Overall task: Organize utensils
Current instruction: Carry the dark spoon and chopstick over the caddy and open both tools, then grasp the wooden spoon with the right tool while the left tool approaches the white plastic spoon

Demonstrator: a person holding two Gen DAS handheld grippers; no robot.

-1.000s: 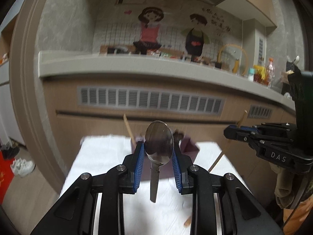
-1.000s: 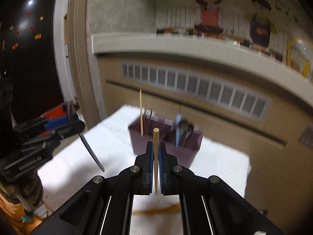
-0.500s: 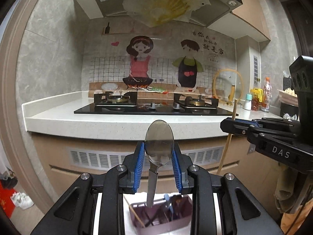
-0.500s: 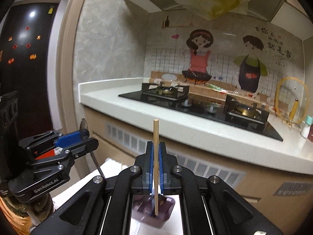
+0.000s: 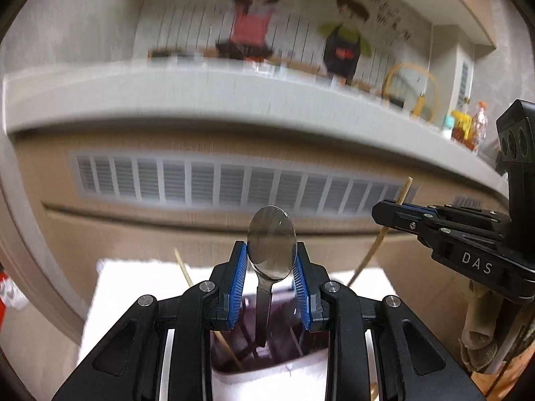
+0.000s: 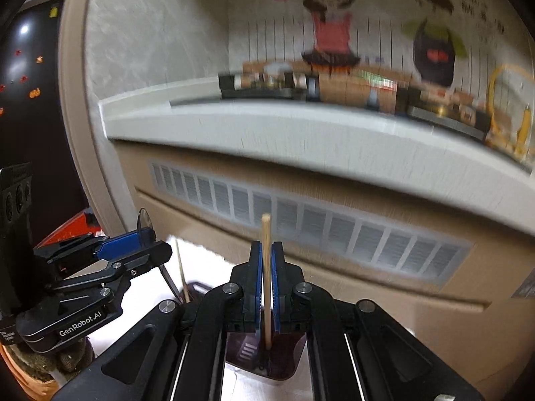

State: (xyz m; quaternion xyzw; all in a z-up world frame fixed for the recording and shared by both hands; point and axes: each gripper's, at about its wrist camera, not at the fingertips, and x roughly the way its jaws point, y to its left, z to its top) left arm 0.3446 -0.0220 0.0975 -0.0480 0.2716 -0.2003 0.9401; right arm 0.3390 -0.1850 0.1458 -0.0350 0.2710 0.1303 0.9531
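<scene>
While left wrist shows spoon, right wrist shows chopstick

Pale counter over a vented brown cabinet, cartoon-tiled wall behind

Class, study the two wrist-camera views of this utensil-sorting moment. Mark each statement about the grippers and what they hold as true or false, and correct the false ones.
1. The left gripper holds a metal spoon by its bowl. True.
2. The right gripper is open and empty. False: it is shut on a wooden chopstick.
3. The spoon's handle points down toward the purple organizer. True.
4. The purple organizer is empty. False: sticks already stand in it.
5. The organizer sits on a white cloth. True.
</scene>
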